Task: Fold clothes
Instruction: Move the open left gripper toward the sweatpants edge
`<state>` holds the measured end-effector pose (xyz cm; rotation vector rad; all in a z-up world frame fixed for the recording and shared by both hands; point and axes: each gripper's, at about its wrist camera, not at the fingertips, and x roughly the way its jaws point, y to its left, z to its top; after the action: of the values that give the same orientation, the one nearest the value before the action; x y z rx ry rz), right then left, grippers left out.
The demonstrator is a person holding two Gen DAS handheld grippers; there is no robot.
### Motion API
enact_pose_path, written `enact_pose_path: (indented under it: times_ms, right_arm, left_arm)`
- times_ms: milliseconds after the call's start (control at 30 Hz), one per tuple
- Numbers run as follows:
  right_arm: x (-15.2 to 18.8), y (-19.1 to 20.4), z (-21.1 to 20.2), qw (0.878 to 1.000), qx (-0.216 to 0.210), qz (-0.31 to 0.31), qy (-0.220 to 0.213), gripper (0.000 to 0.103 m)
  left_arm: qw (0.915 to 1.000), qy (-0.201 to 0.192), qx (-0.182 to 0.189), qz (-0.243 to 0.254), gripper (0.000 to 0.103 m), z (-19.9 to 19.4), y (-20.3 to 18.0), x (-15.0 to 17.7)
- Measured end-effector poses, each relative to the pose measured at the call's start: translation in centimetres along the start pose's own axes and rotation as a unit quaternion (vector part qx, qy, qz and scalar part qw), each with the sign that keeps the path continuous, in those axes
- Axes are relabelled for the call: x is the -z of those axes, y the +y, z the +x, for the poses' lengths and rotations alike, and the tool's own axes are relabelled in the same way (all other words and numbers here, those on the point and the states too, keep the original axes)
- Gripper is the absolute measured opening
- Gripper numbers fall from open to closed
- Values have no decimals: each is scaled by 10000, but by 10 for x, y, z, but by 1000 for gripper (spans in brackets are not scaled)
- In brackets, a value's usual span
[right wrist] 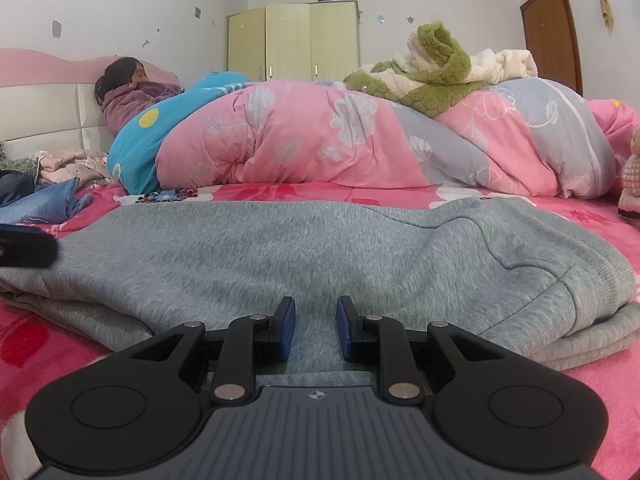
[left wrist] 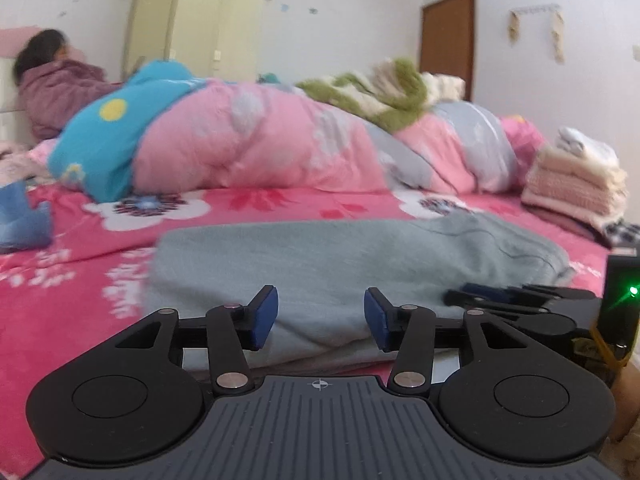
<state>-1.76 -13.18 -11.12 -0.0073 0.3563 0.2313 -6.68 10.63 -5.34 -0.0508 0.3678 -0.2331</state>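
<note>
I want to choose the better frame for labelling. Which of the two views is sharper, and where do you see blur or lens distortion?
The right wrist view is sharper: the weave of the grey garment is clear. In the left wrist view the pink quilt and the bedsheet are smeared by motion blur. Both views bend at the edges, with dark fisheye corners.

Home bedroom. Bed [right wrist: 592,216] with floral pink sheet, padded headboard [right wrist: 44,108] far left. Heaped quilt [right wrist: 320,140], person [right wrist: 128,92] lying under it. Wardrobe [right wrist: 292,40] far, brown door [right wrist: 552,32] right.
</note>
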Motion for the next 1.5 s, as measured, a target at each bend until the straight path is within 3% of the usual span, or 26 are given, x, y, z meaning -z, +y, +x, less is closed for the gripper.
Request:
enact_pose_path:
  times_ms: [167,433,567,667,800,933,1033,1167,1267,1500]
  right_arm:
    - [0,-2,-1,10000,-44,39,-24,24]
    - [-12,-2,-12,9995,-228,208,-76,29]
    - [-32,15,-31,9964,-691,241,-438,29]
    - [-46,39,-34,9892,-1332,120,-604,29]
    - [-37,66,-18,9837,-1753,-38,-388,29]
    - [-2,81,8,9850,-1721,-122,37,29]
    - [-6,84,10,9856,-1680,-126,120,29]
    - [-3,78,10,9841,-1777,31,67,29]
    - [-3,75,10,9835,-1807,39,39,29]
    - [-1,70,11,9817,-1900,118,10,29]
  left_arm:
    - [9996,56,-135,-246,48,-5,20,5]
    - [9994,57,-30,-340,48,-9,29,15]
    - [9991,11,-8,-413,48,-11,34,16]
    - [9987,-36,3,-510,48,-13,38,15]
    - [9978,-95,9,-659,48,-12,45,13]
    - [9984,-81,-18,-567,48,-4,47,4]
    - [9989,-91,-25,-464,48,12,48,-9]
    - [9968,435,56,-664,48,47,58,-18]
    - [9895,942,34,-1096,46,65,76,-7]
    - [9870,958,11,-1294,44,49,92,3]
